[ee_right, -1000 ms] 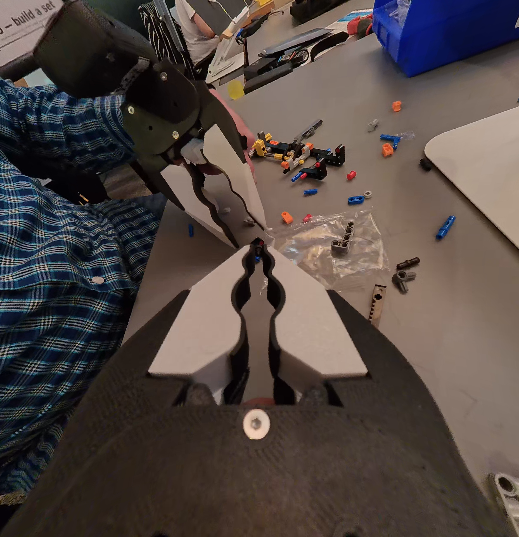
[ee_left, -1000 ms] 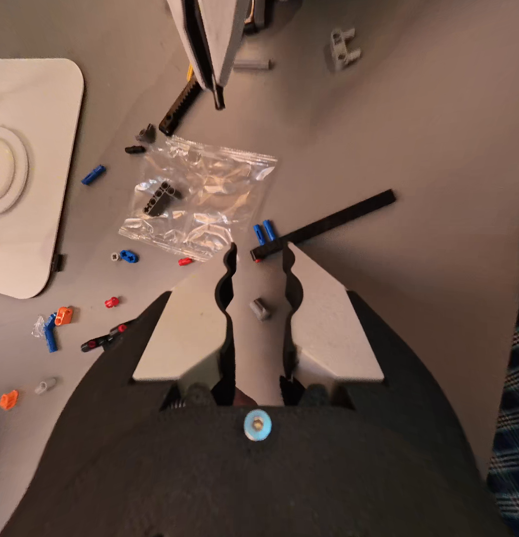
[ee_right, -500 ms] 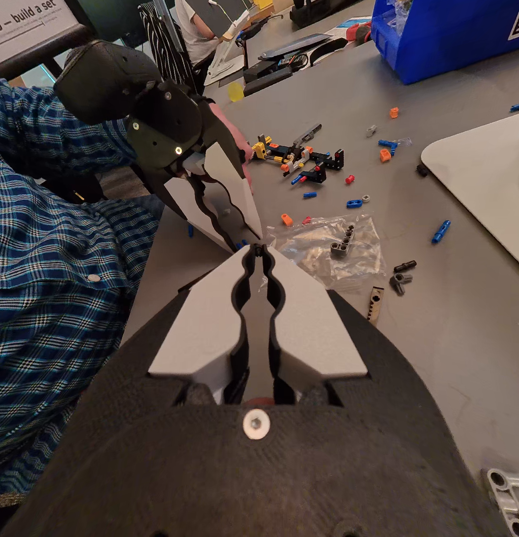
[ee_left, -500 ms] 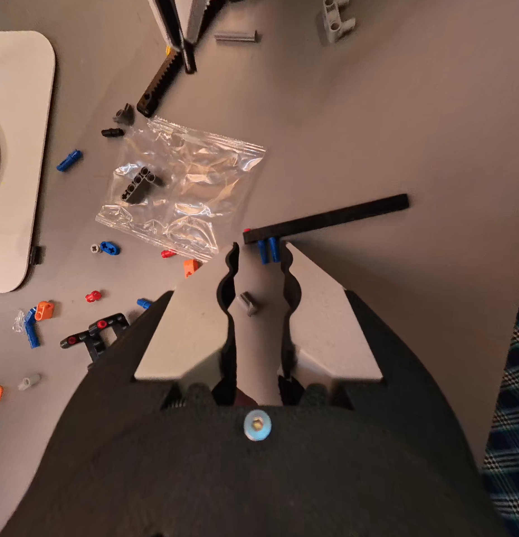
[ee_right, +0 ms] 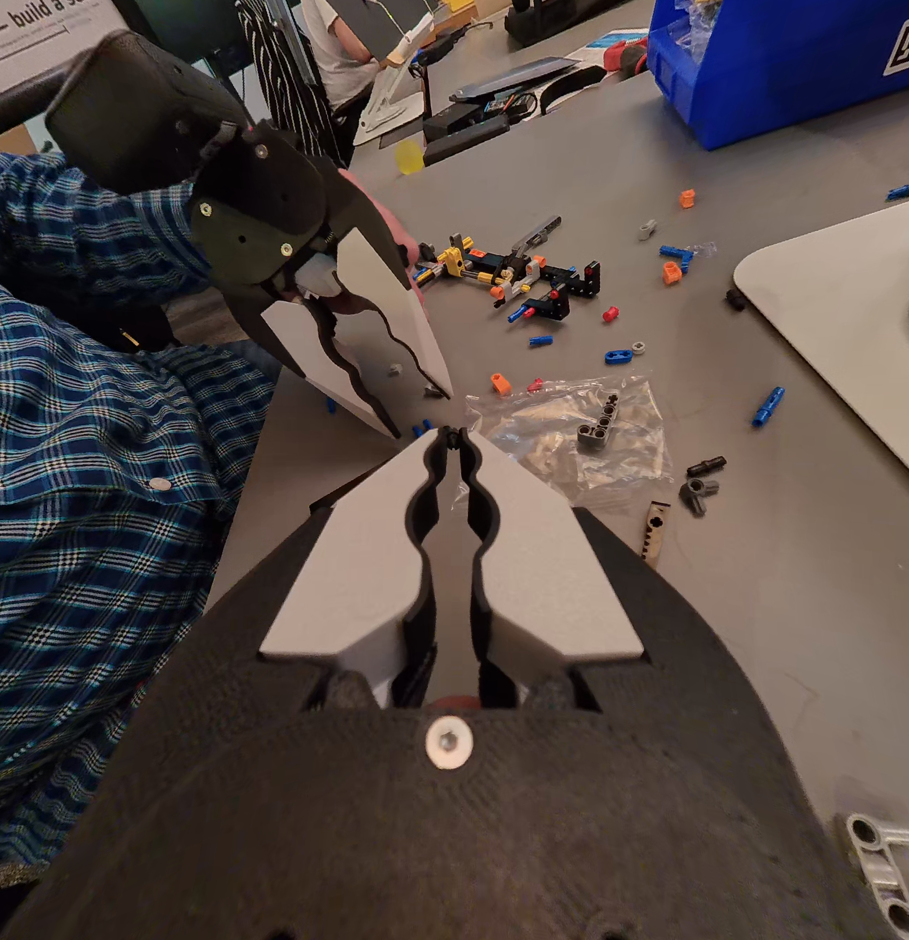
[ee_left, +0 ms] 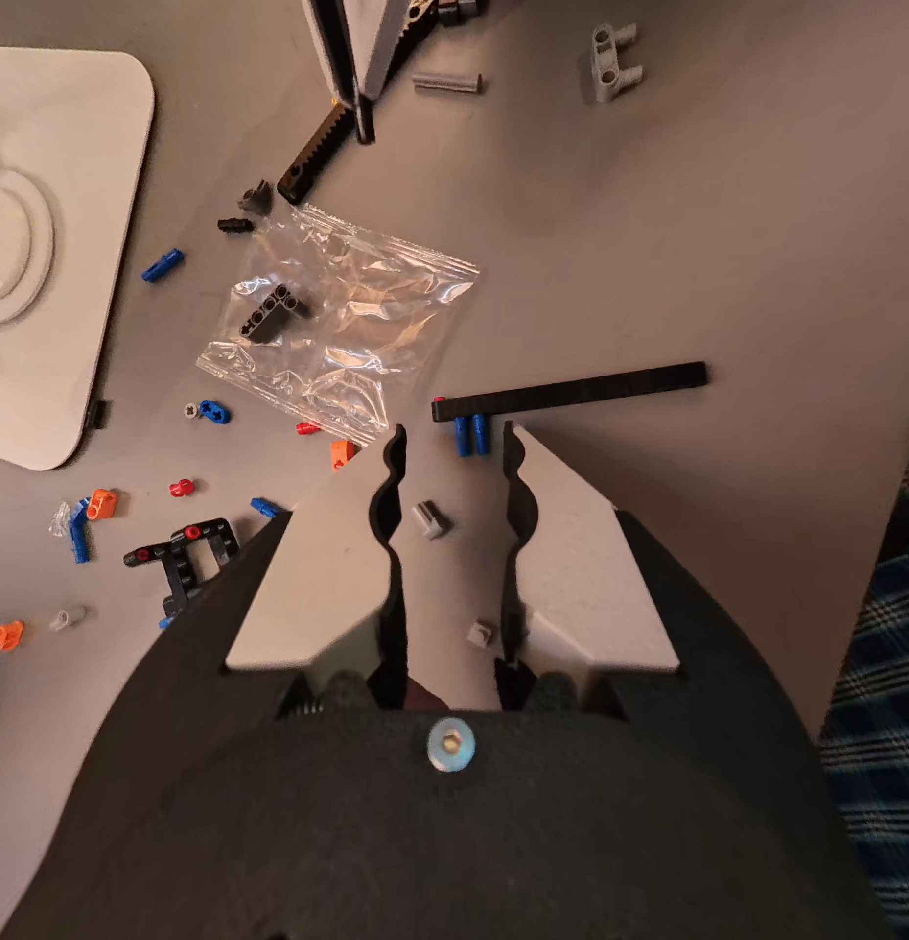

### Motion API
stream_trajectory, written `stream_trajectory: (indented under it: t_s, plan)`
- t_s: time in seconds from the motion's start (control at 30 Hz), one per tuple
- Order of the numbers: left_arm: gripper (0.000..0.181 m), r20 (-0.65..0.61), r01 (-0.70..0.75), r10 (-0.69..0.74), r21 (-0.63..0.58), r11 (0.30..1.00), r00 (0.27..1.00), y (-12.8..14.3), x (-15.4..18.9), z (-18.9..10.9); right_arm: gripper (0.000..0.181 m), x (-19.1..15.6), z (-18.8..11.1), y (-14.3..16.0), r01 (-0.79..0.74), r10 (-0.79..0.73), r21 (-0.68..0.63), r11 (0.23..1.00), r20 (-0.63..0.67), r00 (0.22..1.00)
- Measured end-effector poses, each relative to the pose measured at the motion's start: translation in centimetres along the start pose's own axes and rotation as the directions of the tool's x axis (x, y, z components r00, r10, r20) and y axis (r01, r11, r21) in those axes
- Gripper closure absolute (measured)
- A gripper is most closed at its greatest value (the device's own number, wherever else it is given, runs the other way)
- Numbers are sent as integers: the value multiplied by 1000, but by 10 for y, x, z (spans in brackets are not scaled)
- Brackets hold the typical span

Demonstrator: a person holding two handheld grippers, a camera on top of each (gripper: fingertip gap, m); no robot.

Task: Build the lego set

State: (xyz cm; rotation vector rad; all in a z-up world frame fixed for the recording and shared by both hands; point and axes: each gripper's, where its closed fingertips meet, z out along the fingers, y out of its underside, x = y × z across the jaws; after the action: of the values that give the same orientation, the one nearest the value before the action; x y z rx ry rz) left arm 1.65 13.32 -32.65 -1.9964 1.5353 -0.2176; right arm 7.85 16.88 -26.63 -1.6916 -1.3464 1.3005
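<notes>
Matte grey worktop point(ee_left: 645, 229) carries scattered plastic Lego pieces. The left gripper point(ee_left: 452, 432) hovers with its wavy-edged black jaws spread apart and nothing between them; just beyond its tips two short blue pins point(ee_left: 471, 435) jut side by side from one end of a long, thin black beam point(ee_left: 569, 391). A small grey connector point(ee_left: 431, 519) lies on the worktop between the fingers.

The right gripper point(ee_right: 455, 438) has its jaws nearly together on something small and dark at the tips; I cannot tell what it is. Beside those tips a crinkled clear plastic bag point(ee_right: 569, 437) lies flat, with a dark grey L-shaped holed beam point(ee_right: 598, 424) on or in it. A black toothed rack point(ee_left: 317, 152) lies past the bag. Farther back, a partly built assembly point(ee_right: 513, 269) of black, yellow and orange parts rests near loose orange, red and blue pins. A smooth white rounded-corner board point(ee_right: 823, 305) sits at the right.
</notes>
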Motion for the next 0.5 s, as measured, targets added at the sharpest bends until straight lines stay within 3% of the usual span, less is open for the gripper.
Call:
stream_trajectory:
  t_s: [0.2, 0.33, 0.5]
  plan:
    - [134, 35, 135, -135, 12, 991, 990, -7, 8, -6, 179, 0, 0, 0, 6, -6, -2, 1000, -6, 1000]
    - [104, 61, 276, -275, -1, 961, 959, -7, 15, -10, 179, 0, -1, 0, 12, -12, -7, 1000, -13, 1000]
    - [101, 61, 309, -307, -28, 951, 950, -5, 34, -12, 179, -2, 4, 10, 72, -76, -90, 993, -43, 996]
